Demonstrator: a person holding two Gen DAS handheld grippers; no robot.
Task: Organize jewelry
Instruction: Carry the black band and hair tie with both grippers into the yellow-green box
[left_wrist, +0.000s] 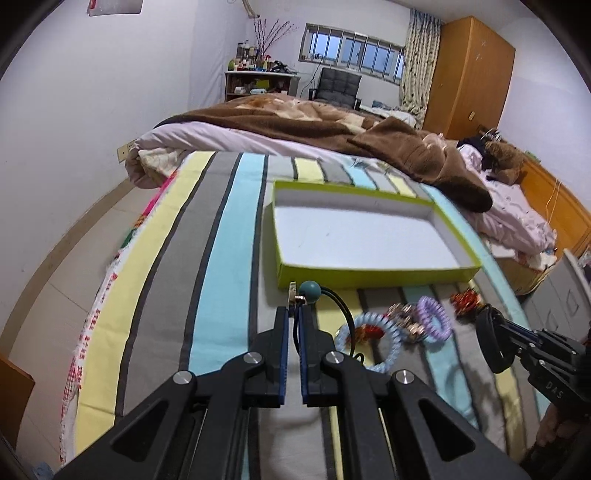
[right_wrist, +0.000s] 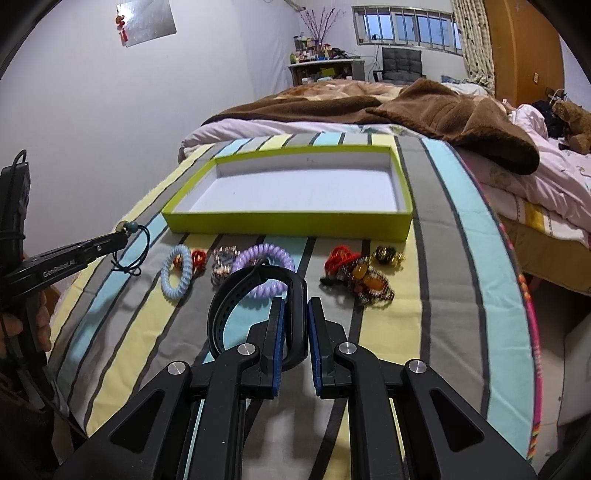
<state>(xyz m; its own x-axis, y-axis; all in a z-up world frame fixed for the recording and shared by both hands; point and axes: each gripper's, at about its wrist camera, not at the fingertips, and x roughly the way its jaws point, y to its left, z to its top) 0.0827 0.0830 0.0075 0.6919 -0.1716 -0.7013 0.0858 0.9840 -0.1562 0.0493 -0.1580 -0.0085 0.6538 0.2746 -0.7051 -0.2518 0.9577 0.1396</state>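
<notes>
Jewelry lies scattered on the striped bed before the green box. Left view: my left claw pinches a black cord with a teal bead. Right view: my right claw clamps a black band, lifted above the purple coil tie.

A shallow lime-green tray with a white inside lies open on the striped bed. Before it lie a pale blue coil tie, a lilac coil tie, a red cord, amber beads and small gold pieces. A black cord with a teal bead hangs clear of the bed. A black band is also lifted.
</notes>
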